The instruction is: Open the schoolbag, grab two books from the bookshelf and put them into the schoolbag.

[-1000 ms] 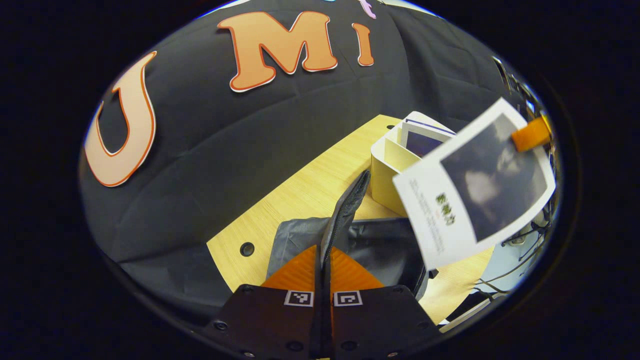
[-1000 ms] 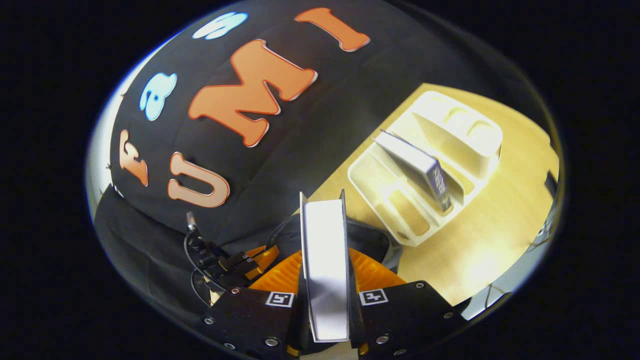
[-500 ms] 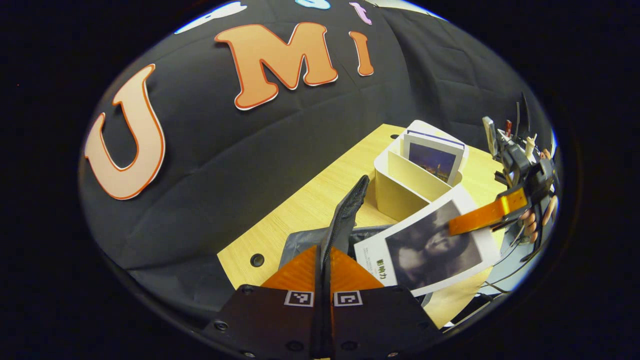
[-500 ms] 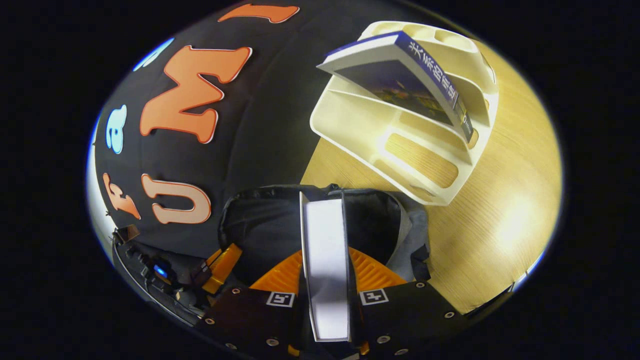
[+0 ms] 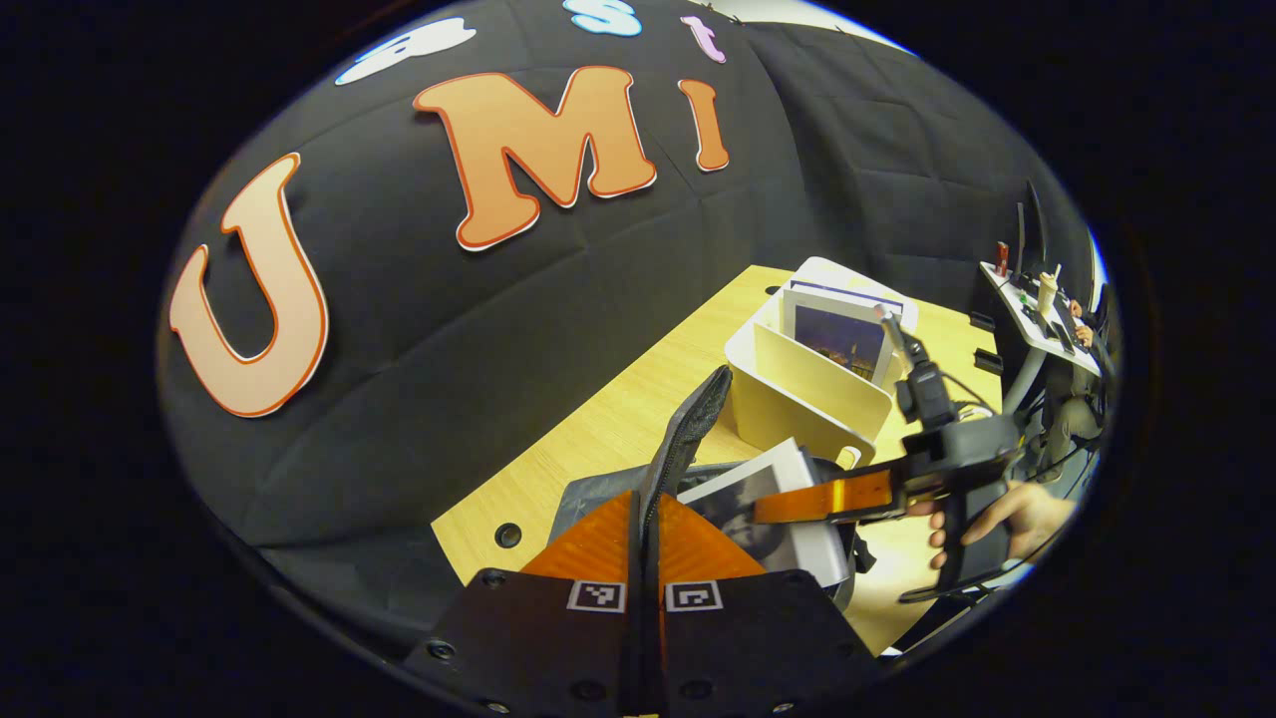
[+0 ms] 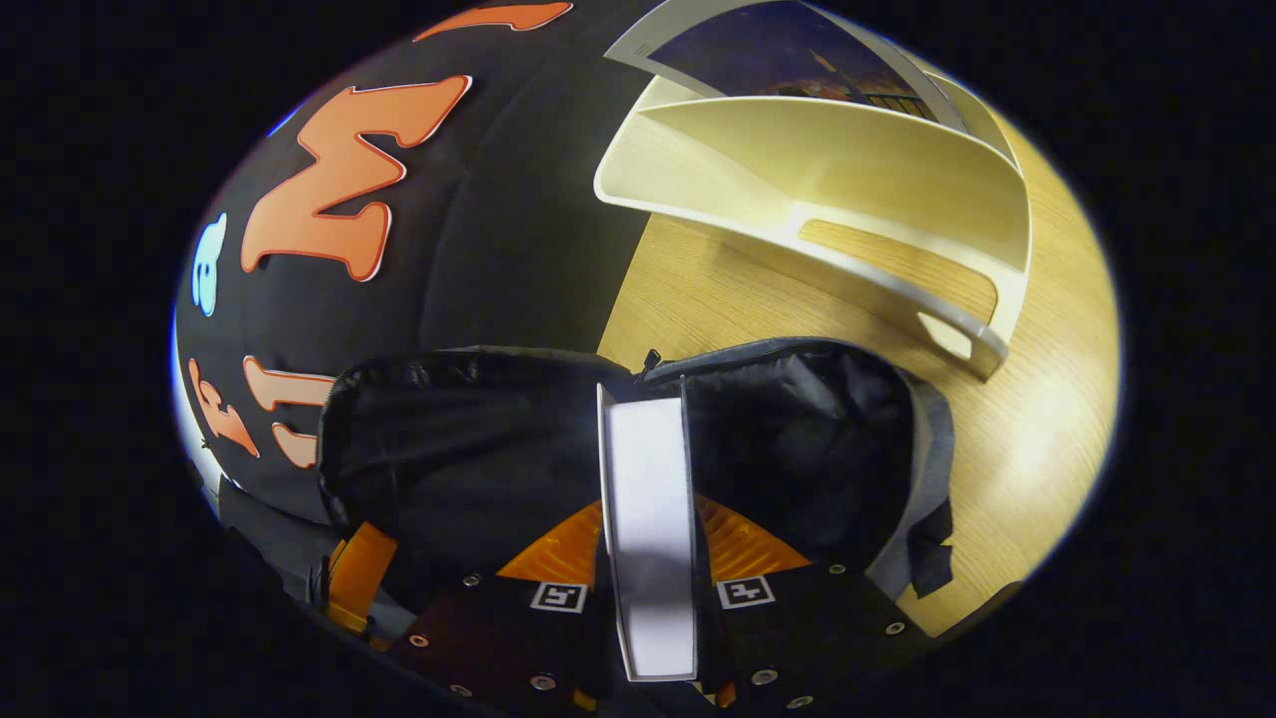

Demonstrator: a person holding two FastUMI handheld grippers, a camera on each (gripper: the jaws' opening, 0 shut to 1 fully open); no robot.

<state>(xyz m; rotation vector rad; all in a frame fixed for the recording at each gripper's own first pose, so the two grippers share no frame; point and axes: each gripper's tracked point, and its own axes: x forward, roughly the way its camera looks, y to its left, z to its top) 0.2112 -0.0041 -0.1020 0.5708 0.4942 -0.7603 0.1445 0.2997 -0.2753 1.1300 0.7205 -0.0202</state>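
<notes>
Schoolbag [image 6: 797, 429] dark, mouth wide open, lying on pale wooden tabletop [image 6: 1037, 439] just near side of cream bookshelf [image 6: 827, 179]. Left gripper [image 5: 646, 519] with jaws clenched on raised edge of bag flap [image 5: 688, 434], pinched thin between the fingers and standing upright from the tips. Right gripper [image 6: 648, 529] with jaws grasping a white-paged book [image 6: 646, 499] by its edges, page block facing the camera, lower end of book inside the dark mouth of the bag. Same book [image 5: 768, 489] seen from left gripper view as a white cover with a dark photograph, tilted, partly down in the bag, held from the right by right gripper [image 5: 788, 502] with a hand [image 5: 1007, 514] on its handle. Second book [image 5: 835, 334] with dark blue cover upright in far compartment of bookshelf [image 5: 797, 389], near compartment bare; same book [image 6: 788, 50] at top of right gripper view, leaning against a divider. Round hole [image 5: 507, 536] in tabletop [image 5: 618, 409] left of bag [image 5: 588, 494]. Black cloth wall [image 5: 419, 329] along far-left edge of tabletop.
</notes>
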